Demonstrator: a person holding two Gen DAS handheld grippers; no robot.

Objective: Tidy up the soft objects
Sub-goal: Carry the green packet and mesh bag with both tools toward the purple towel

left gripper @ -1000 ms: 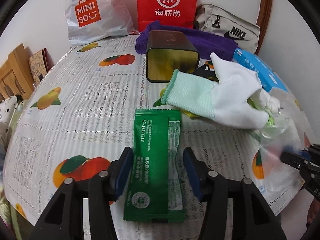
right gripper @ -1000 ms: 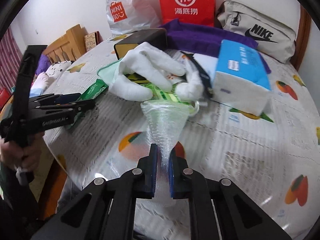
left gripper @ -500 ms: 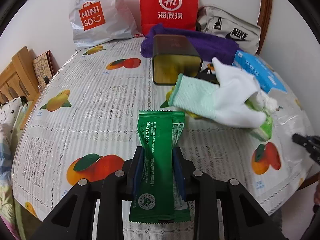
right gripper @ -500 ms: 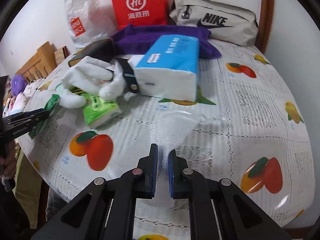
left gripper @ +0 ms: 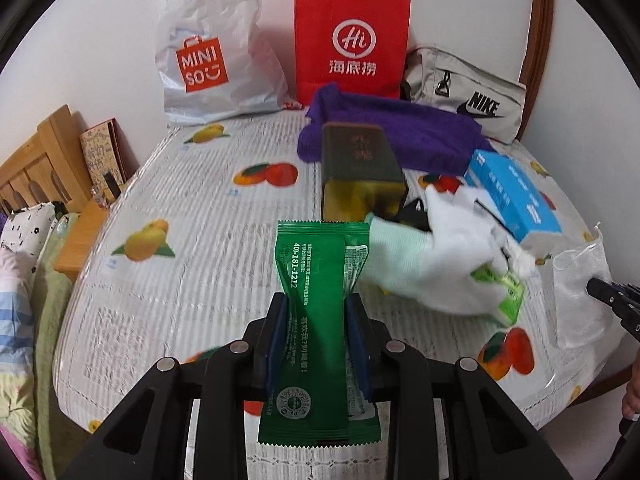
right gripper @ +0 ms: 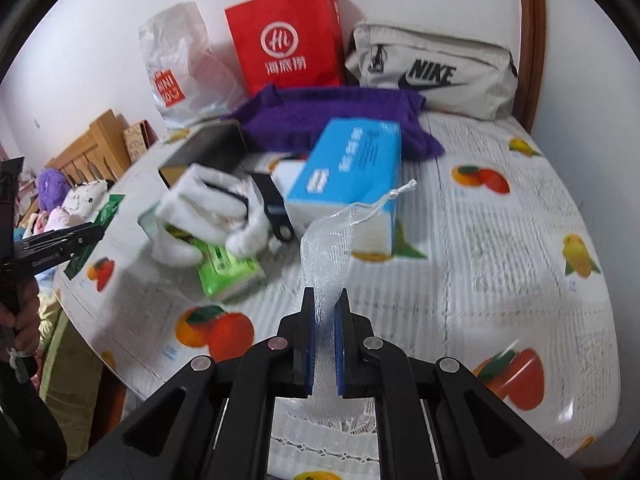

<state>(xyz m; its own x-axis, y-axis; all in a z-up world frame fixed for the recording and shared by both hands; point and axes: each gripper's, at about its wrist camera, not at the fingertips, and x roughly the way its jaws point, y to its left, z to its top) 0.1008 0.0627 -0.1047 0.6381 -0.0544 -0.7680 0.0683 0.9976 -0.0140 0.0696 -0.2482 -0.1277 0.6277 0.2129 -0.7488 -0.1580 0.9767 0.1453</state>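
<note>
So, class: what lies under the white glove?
Under the white glove a light green tissue pack sticks out, resting on the table. Whatever else lies beneath is covered.

A fruit-print cloth covers the bench (left gripper: 192,264). On it: purple towel (left gripper: 400,132), dark tin (left gripper: 360,172) lying on its side, blue tissue box (right gripper: 352,168), white glove (left gripper: 436,264) over a green tissue pack (right gripper: 228,268), bags along the wall.

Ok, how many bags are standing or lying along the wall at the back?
3: the white Miniso plastic bag at left, the red paper bag in the middle, the grey Nike pouch at right. Others may be hidden.
</note>
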